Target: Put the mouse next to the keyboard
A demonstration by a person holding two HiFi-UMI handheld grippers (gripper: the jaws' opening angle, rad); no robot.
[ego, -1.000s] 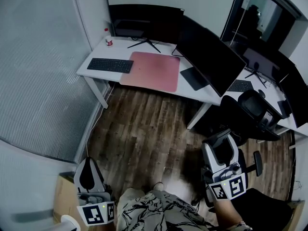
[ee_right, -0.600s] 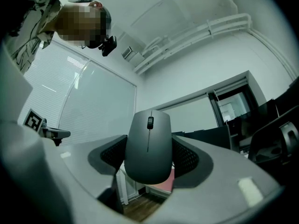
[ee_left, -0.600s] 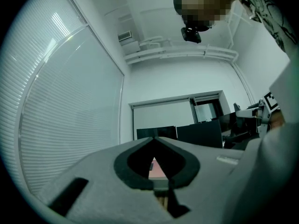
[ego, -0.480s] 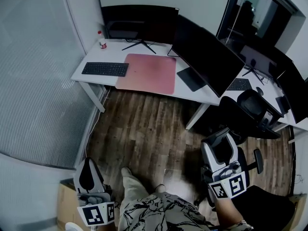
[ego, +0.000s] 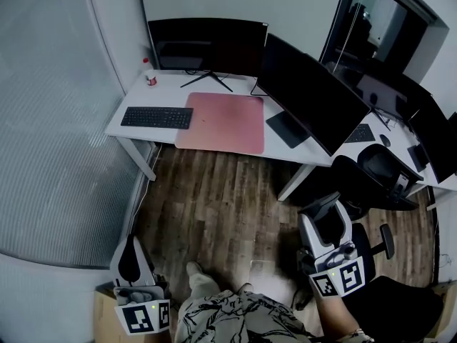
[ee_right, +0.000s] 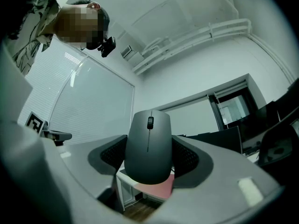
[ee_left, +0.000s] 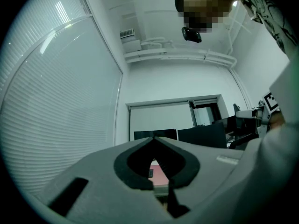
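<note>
My right tongs (ee_right: 149,143) clamp the grey mouse (ee_right: 148,155) between their pads, low over the wooden floor (ego: 214,199). That is well apart from the keyboard (ego: 156,117), which lies on the white counter (ego: 133,95) beside a pink mat (ego: 223,123). My left tongs (ee_left: 153,141) are closed on nothing.

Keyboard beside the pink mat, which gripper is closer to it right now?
Left. The left gripper hangs almost straight below the keyboard in the head view; the right gripper, holding the mouse, sits farther off to its right.
</note>
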